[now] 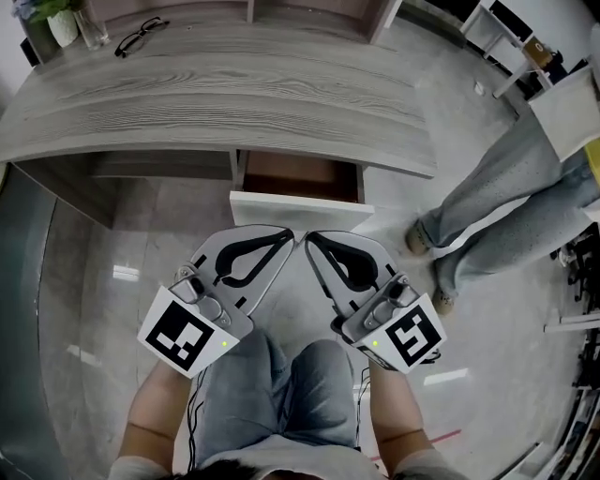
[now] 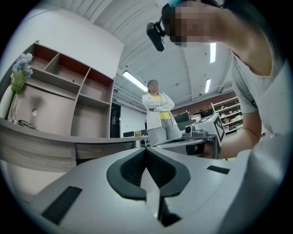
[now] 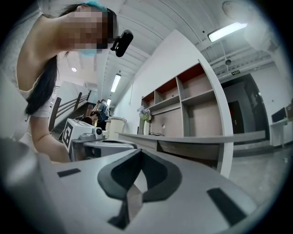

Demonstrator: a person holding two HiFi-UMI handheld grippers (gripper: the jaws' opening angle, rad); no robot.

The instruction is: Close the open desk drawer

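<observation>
The desk drawer (image 1: 300, 177) stands pulled out under the grey wood desk top (image 1: 216, 103); its brown inside shows behind a white front panel (image 1: 298, 209). Both grippers hover side by side just in front of that panel, over my knees. My left gripper (image 1: 292, 235) is shut with nothing in it, its tips pointing up and right toward the panel. My right gripper (image 1: 308, 237) is shut and empty too, tips almost touching the left one's. The left gripper view shows the jaws (image 2: 146, 151) closed with the desk edge (image 2: 41, 139) beyond; the right gripper view shows closed jaws (image 3: 138, 153) too.
Black glasses (image 1: 141, 36) and a vase with a plant (image 1: 64, 23) sit at the desk's back left. A person in light jeans (image 1: 511, 202) stands to the right of the drawer. A white shelf unit (image 1: 562, 108) is at the far right. The floor is glossy grey tile.
</observation>
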